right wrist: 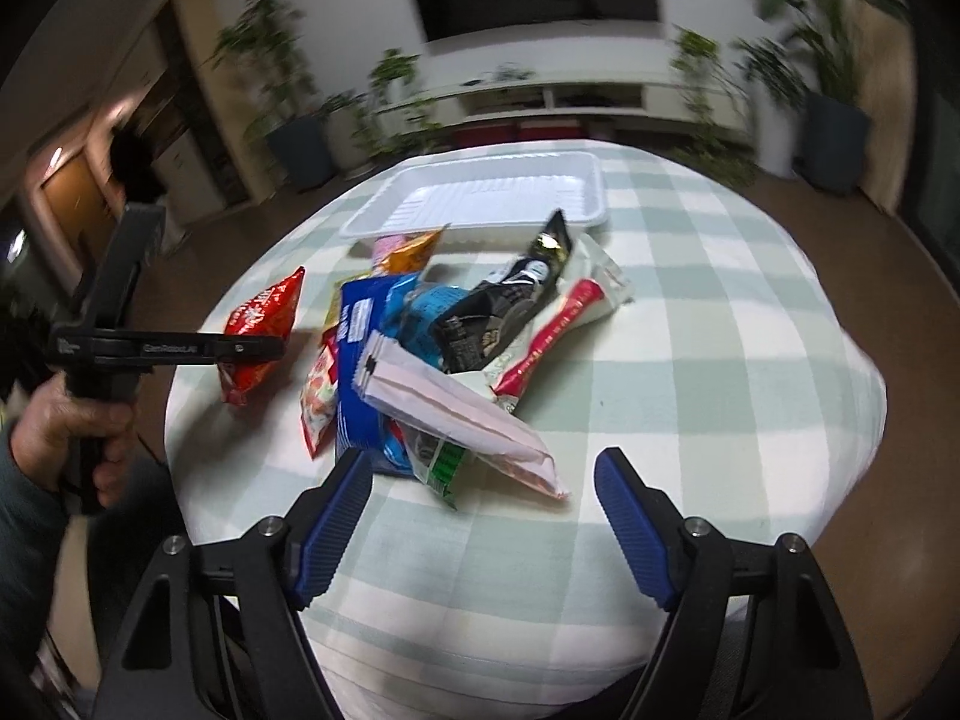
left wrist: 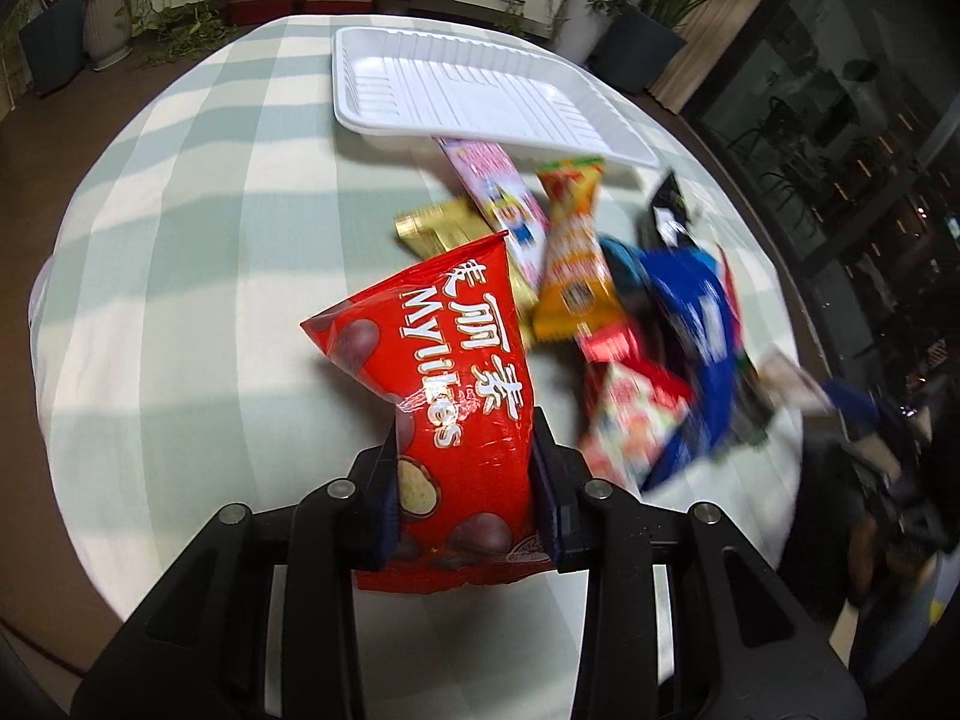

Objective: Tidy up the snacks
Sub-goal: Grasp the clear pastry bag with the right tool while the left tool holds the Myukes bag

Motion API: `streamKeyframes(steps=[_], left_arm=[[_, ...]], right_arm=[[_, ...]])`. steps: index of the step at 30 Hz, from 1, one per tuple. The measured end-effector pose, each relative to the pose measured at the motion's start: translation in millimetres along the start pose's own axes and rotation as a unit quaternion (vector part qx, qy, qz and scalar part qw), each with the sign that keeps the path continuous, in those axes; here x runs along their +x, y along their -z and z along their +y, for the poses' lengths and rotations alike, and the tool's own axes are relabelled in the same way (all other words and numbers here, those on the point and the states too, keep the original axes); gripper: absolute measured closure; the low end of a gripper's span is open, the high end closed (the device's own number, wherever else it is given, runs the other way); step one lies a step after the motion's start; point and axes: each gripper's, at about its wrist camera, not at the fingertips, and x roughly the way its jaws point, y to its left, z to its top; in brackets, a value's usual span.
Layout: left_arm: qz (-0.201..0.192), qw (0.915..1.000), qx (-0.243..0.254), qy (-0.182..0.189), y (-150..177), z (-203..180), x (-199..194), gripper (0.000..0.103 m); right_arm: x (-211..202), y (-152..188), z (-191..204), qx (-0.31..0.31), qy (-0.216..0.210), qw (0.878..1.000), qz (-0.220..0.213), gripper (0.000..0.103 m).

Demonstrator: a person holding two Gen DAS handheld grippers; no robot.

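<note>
While the left tongs (left wrist: 465, 450) pinch the red snack bag (left wrist: 444, 372) between their blue pads, the bag stands up out of them, raised off the checked worktop (left wrist: 180, 300) and to the left of the snack pile (right wrist: 432, 354). Its lower end pokes out behind the pads, and the foil creases where they press (the jaws stand narrow, with only the bag between them).

Opposite, the right tongs (right wrist: 483, 516) are spread wide and hold nothing; both blue pads hang over bare cloth just short of the pile, the nearest thing to them being a pale pink packet (right wrist: 462, 420) at the pile's near edge.

Beyond the pile lies the white tray (right wrist: 492, 198), ribbed inside, with no snack in it; a pink packet (left wrist: 498, 204) and an orange packet (left wrist: 573, 252) reach up to its near rim.

Only the right wrist view shows the left tool from the side: a person's hand (right wrist: 78, 426) wrapped round its black handle, left of the pile, with the red bag gripped at its tip. It also shows a black packet (right wrist: 516, 294) and a red-and-white stick packet (right wrist: 552, 336) on the pile's far right side, sharply. From the left wrist view that side of the pile is blurred, though the bag's printed lettering reads clearly there.
</note>
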Motion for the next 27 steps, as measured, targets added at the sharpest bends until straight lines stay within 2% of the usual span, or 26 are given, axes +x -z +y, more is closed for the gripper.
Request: streamKeyframes(steps=[3,6,8,12,14,18,27], left_arm=[[-0.006,0.9999,-0.006,0.013,22.7,-3.6,-9.6,0.071],[-0.009,0.9997,-0.017,0.017,40.1,-5.2,-12.6,0.071],[-0.011,0.9995,-0.021,0.022,49.2,-6.8,-13.0,0.071],[-0.013,0.9992,-0.023,0.030,58.3,-11.8,-13.7,0.071],[-0.013,0.9991,-0.022,0.034,59.6,-12.3,-13.9,0.071],[-0.013,0.9991,-0.019,0.036,60.5,-12.9,-12.9,0.071],[-0.009,0.9992,-0.011,0.037,60.5,-17.6,-9.8,0.071]], right_arm=[[2.7,-5.1,2.9,-0.060,-0.009,0.998,0.010,0.031],[8.5,-11.9,10.6,-0.131,-0.020,0.991,0.016,0.039],[14.9,-14.8,17.7,-0.166,-0.019,0.986,0.022,0.048],[28.2,-18.1,27.0,-0.195,-0.039,0.979,0.034,0.058],[35.8,-18.9,27.6,-0.197,-0.046,0.978,0.045,0.066],[32.3,-23.6,21.2,-0.181,-0.058,0.981,0.039,0.067],[35.5,-23.1,12.9,-0.208,-0.003,0.977,0.051,0.067]])
